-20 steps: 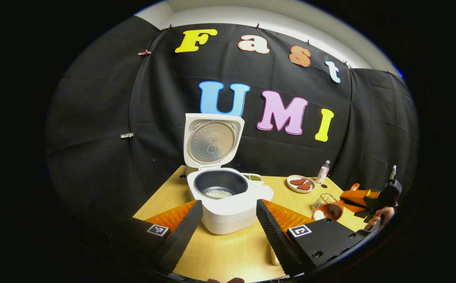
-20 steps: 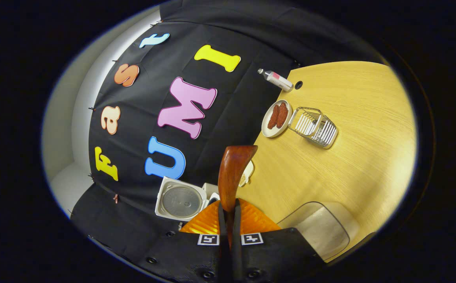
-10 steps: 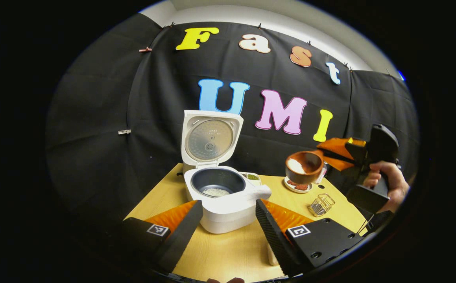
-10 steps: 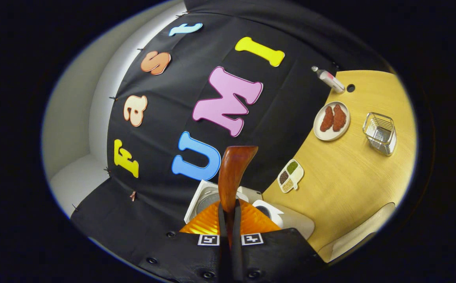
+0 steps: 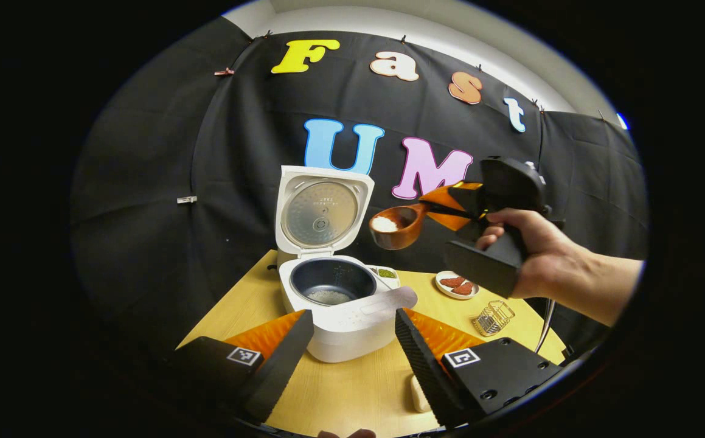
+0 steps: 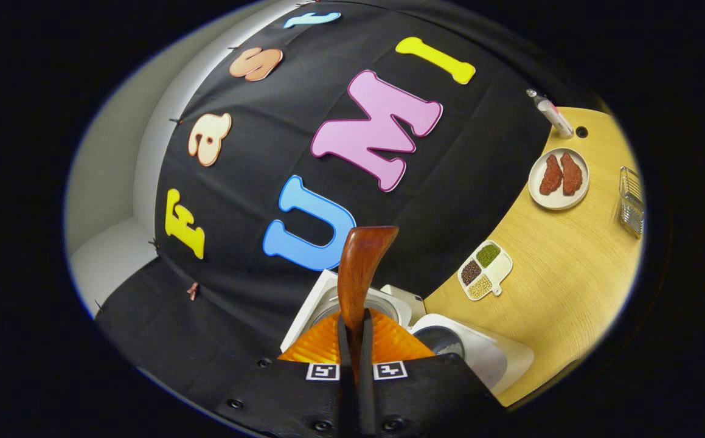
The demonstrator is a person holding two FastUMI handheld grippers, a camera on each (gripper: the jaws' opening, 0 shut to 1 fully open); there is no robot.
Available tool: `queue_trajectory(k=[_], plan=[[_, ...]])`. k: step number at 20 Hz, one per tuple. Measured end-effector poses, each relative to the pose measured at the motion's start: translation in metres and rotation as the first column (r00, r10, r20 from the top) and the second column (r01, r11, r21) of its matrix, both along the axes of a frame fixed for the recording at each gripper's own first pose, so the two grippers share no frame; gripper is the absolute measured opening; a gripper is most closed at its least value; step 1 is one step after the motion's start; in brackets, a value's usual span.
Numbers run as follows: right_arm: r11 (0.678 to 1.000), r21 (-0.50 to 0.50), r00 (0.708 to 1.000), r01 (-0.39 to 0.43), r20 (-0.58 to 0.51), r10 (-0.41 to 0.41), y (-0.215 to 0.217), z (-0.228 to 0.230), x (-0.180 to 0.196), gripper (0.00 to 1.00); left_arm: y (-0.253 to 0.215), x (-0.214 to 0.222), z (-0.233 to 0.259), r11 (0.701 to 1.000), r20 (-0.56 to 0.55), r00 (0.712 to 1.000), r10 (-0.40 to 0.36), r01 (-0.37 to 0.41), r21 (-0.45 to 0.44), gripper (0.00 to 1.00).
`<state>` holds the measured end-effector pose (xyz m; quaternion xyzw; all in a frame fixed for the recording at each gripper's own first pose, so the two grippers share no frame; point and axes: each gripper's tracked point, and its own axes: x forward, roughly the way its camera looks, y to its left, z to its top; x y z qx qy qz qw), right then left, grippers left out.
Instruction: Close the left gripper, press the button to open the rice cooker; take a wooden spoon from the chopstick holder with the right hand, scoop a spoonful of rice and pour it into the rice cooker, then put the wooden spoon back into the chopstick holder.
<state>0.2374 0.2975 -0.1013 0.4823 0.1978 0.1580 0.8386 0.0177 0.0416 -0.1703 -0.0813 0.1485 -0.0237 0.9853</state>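
The white rice cooker [image 5: 343, 322] stands open, its lid [image 5: 322, 210] upright and a little rice in the dark inner pot [image 5: 329, 286]. My left gripper [image 5: 352, 356] hangs open just in front of it, holding nothing. A hand carries my right gripper [image 5: 436, 208], shut on the handle of the wooden spoon [image 5: 392, 226]. The spoon's bowl holds white rice and hovers above the pot's right rim. In the right gripper view the spoon [image 6: 358, 274] sticks out from my right gripper [image 6: 353, 331], with the cooker [image 6: 474, 359] below it.
The wire chopstick holder [image 5: 493, 317] stands at the right of the wooden table [image 5: 352, 389]. A plate of meat [image 5: 457, 284], a divided dish of beans [image 6: 485, 271] and a small bottle [image 6: 550, 112] sit behind it. A pale object [image 5: 418, 395] lies near the table's front edge.
My right gripper has lifted the rice-filled spoon from low at the right and swung it left, up over the cooker's right side. The left gripper has hardly moved.
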Motion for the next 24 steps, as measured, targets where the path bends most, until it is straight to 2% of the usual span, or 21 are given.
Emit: queue_trajectory(k=[6,12,18,20,24], plan=[[0.982,-0.189,0.998,-0.017,0.05,0.027,0.042,-0.025,0.037,0.05,0.011,0.005,-0.011,0.999,-0.021,1.0,0.006,-0.007,-0.031,0.94],[0.926,-0.374,0.996,-0.055,0.042,0.076,0.071,-0.06,0.047,0.05,0.024,0.008,-0.023,0.998,-0.033,0.999,0.025,-0.027,-0.054,0.94],[0.816,-0.569,0.977,-0.108,0.091,0.193,0.096,-0.073,0.036,0.05,0.039,0.005,-0.03,0.998,-0.036,0.999,0.04,-0.042,-0.05,0.94],[0.784,-0.612,0.967,-0.102,0.126,0.223,0.102,-0.067,0.035,0.06,0.042,0.004,-0.033,0.998,-0.043,0.998,0.044,-0.046,-0.05,0.94],[0.698,-0.71,0.941,-0.095,0.164,0.296,0.115,-0.064,0.038,0.05,0.044,-0.001,-0.037,0.997,-0.053,0.997,0.049,-0.052,-0.054,0.94]])
